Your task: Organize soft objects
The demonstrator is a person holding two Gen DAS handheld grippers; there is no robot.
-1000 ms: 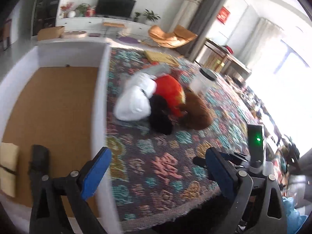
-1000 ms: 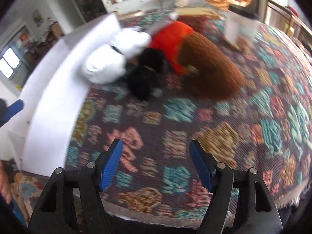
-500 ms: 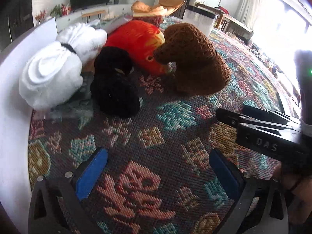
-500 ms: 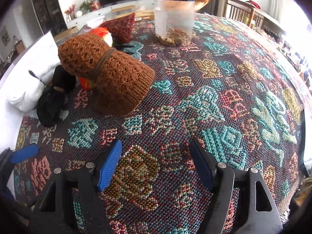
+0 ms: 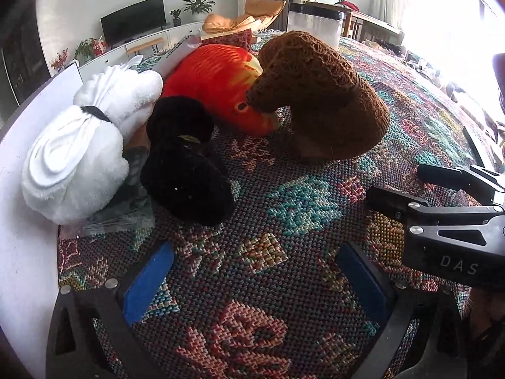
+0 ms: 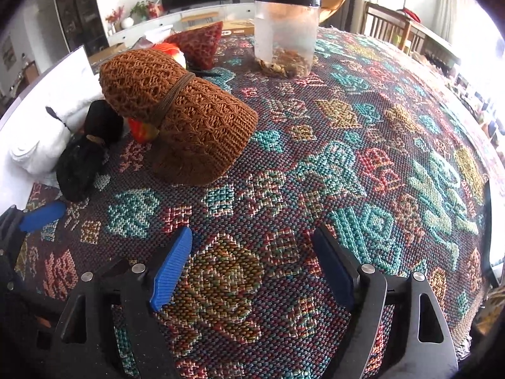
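Four soft objects lie bunched on the patterned tablecloth (image 5: pixel 284 208): a white rolled towel (image 5: pixel 79 154) tied with a black band, a black bundle (image 5: pixel 186 170), an orange-red plush (image 5: pixel 217 88) and a brown knitted hat (image 5: pixel 322 101). My left gripper (image 5: pixel 252 281) is open and empty, a short way in front of the black bundle. My right gripper (image 6: pixel 252 265) is open and empty, in front of the brown hat (image 6: pixel 180 113). The right gripper's body shows at the right of the left wrist view (image 5: pixel 442 221).
A white box wall (image 5: pixel 22 221) runs along the left beside the towel. A clear plastic jar with a black lid (image 6: pixel 285 31) stands behind the hat. A dark red patterned cushion (image 6: pixel 199 44) lies at the back. The tablecloth (image 6: pixel 378 158) stretches right.
Both grippers have swung from over the white box onto the table and closed in on the pile. The soft objects appear larger and nearer. Nothing has been grasped.
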